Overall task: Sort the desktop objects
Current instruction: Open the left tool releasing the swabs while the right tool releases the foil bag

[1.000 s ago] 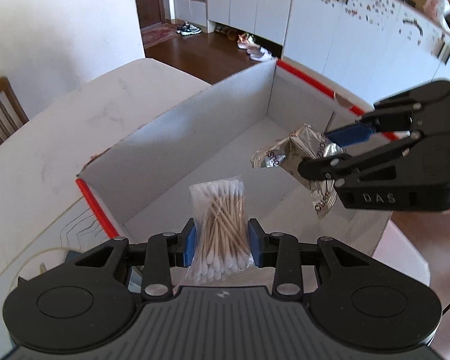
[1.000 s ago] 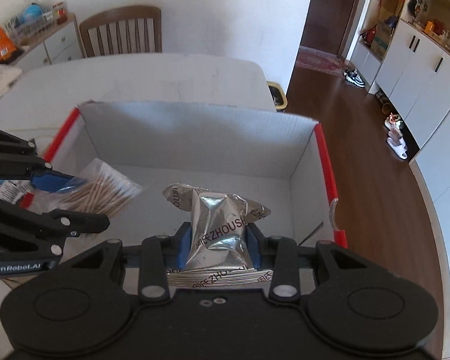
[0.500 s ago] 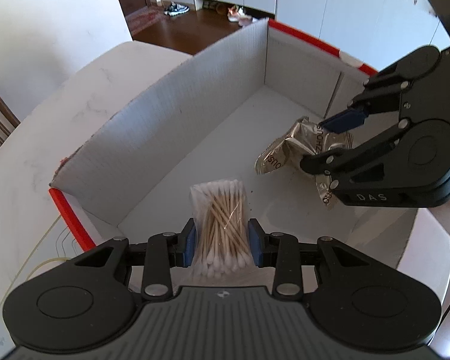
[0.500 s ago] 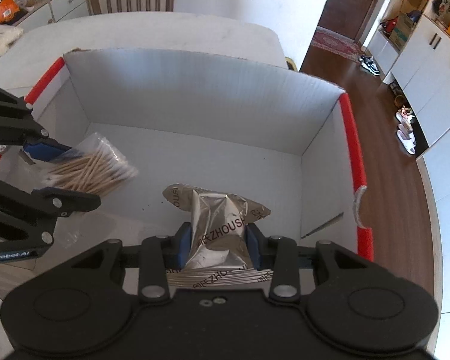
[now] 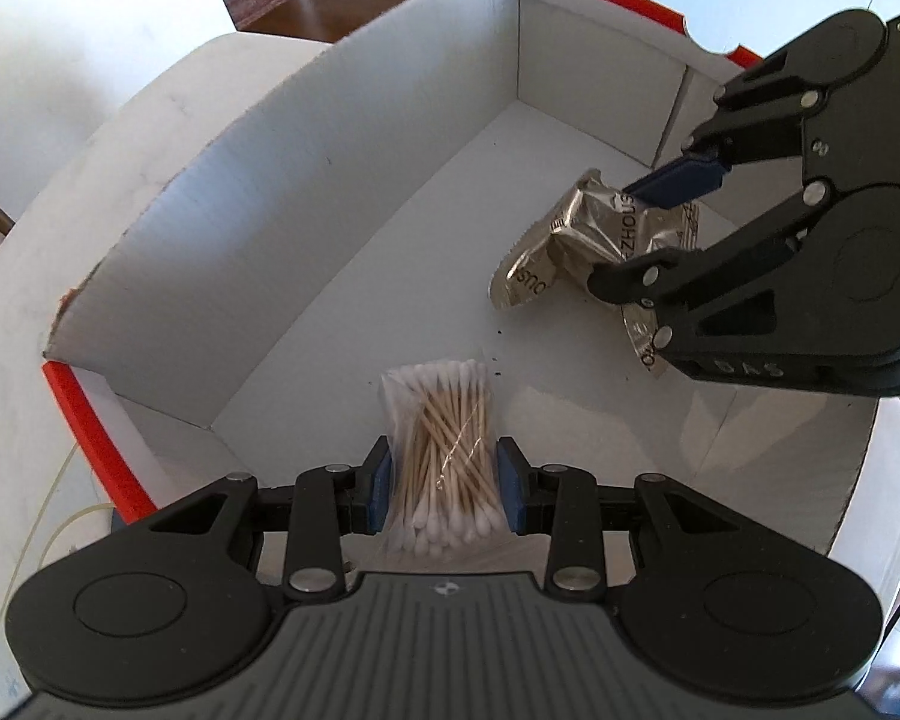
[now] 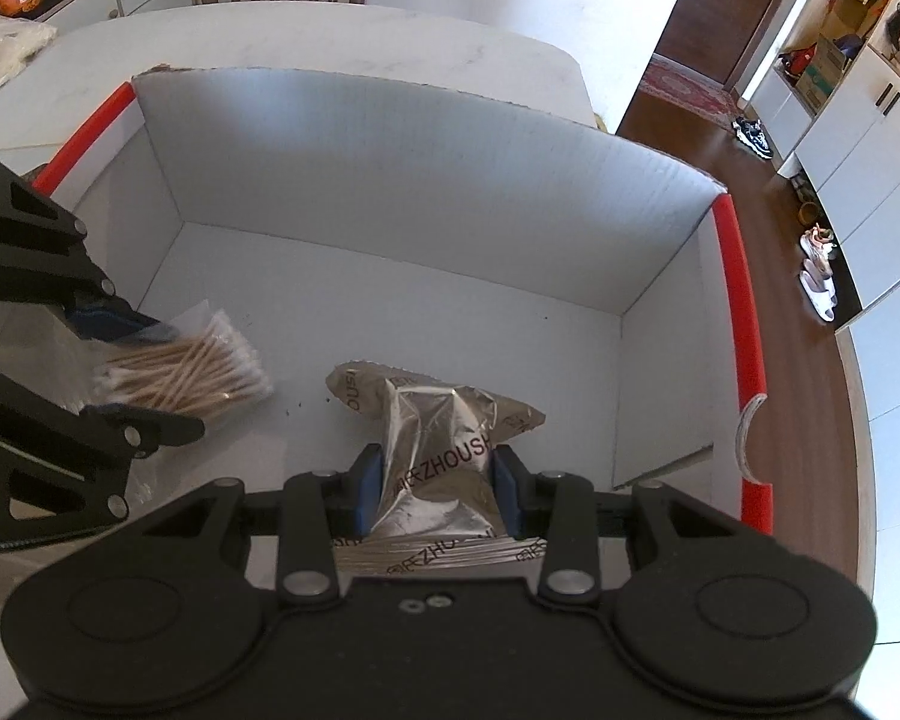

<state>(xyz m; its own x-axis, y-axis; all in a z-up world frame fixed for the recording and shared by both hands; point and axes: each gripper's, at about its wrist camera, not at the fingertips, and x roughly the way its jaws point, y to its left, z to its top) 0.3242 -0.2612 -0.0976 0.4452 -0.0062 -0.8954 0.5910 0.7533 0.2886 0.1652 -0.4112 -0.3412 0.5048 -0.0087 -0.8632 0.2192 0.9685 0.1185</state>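
Cotton-swab bag [image 5: 441,447] and foil packet [image 6: 435,468] are clamped by my left gripper [image 5: 444,483] and right gripper [image 6: 435,489] over the box [image 6: 390,162]; releasing together risks grippers colliding.

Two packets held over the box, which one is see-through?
The cotton swab bag in the left gripper: clear plastic, sticks visible. The foil packet in the right gripper is opaque silver.

**Matte black claws with blue pads**

The left claw [image 5: 444,483] and right claw [image 6: 438,489] are alike: black linkage bars pinned with silver screws, blue pads [image 5: 380,483] on the fingertips, round black discs either side. Faint pale lettering marks the right claw's side; the left's body is ribbed grey.
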